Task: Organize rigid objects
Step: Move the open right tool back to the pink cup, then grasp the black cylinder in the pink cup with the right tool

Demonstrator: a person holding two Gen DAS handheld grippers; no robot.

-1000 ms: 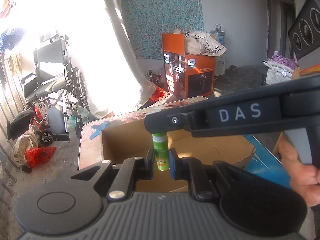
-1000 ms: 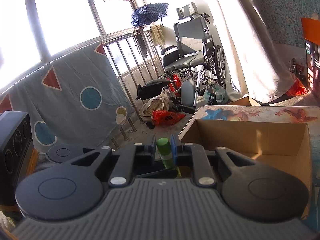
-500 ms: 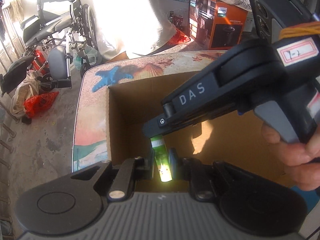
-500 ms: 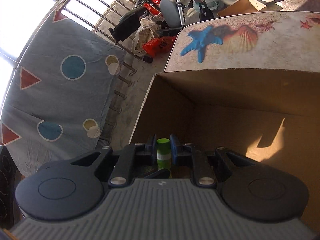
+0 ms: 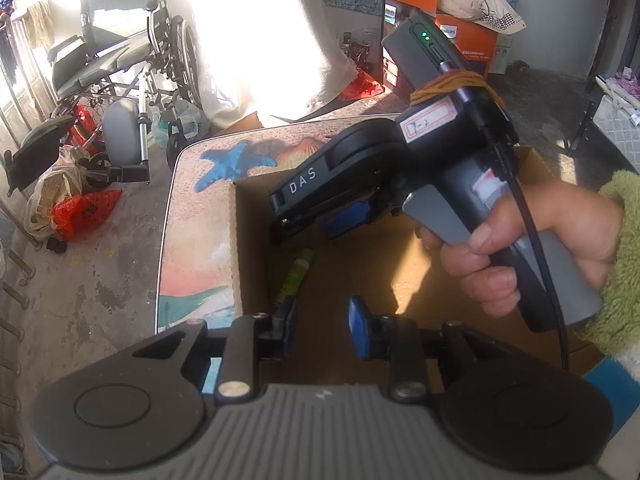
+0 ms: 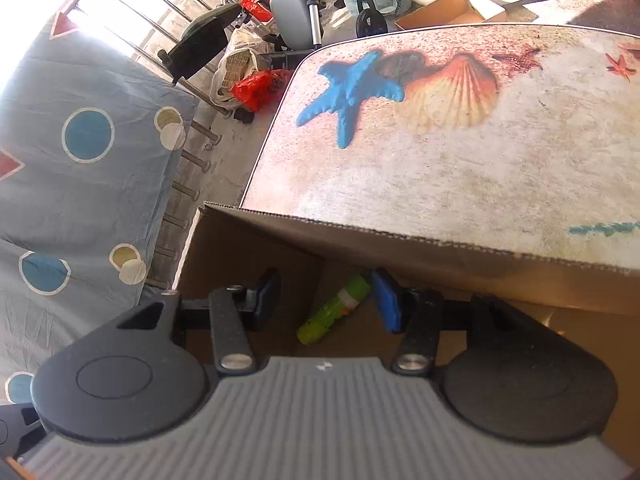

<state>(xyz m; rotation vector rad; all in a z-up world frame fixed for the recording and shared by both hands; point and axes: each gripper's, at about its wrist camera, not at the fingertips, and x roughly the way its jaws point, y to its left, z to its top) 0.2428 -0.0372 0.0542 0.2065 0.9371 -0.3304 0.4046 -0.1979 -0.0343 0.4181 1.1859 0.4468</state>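
With both grippers spread wide and holding nothing, left gripper (image 5: 320,326) at lower centre, right gripper (image 6: 326,300) likewise, I see the green glue stick (image 6: 334,309) lying on the cardboard box (image 6: 440,240) floor mid-frame: that item looks stowed; I see none waiting.

The left gripper (image 5: 320,332) hovers over the cardboard box (image 5: 360,280) with its blue-padded fingers (image 5: 357,322) spread apart, gripping nothing. The right gripper (image 6: 326,300) hangs inside the same box, its fingers (image 6: 386,300) also parted and empty. The person's right hand (image 5: 532,248), in a fuzzy green sleeve, wraps its handle above the box.
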